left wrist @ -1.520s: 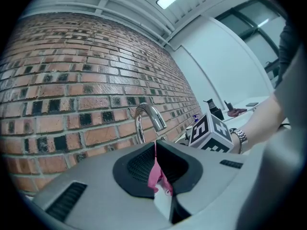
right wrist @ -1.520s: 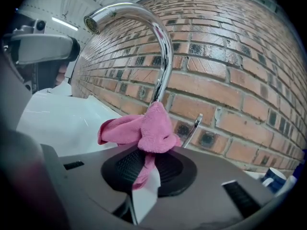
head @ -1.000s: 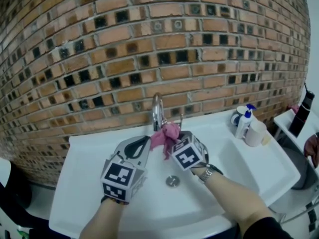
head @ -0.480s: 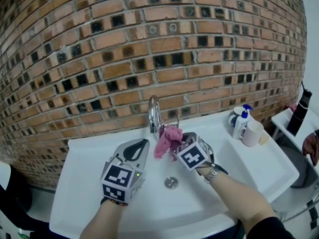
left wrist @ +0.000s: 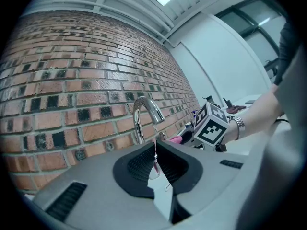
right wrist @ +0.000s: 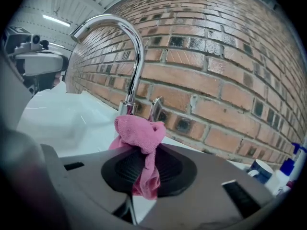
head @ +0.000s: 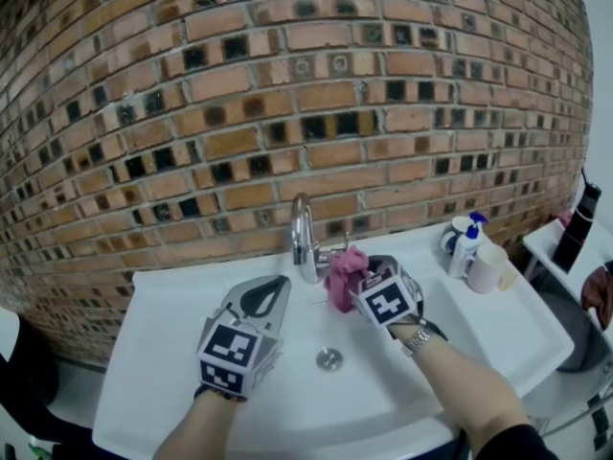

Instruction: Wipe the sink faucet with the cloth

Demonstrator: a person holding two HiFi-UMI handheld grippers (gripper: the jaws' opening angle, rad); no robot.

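A pump bottle (head: 466, 244) stands beside a white cup (head: 488, 263).

Centre frame: faucet (head: 304, 241) is set on the sink (head: 182, 290) rim, before the wall (head: 287, 94), behind the drain (head: 329, 358). Cloth (head: 345, 278) is seen just right of it. Bottle (head: 466, 244) and cup (head: 489, 262) are stood at right.

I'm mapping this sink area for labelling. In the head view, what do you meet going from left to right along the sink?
left claw → chrome faucet → pink cloth → right claw → pump bottle → white cup → black bottle
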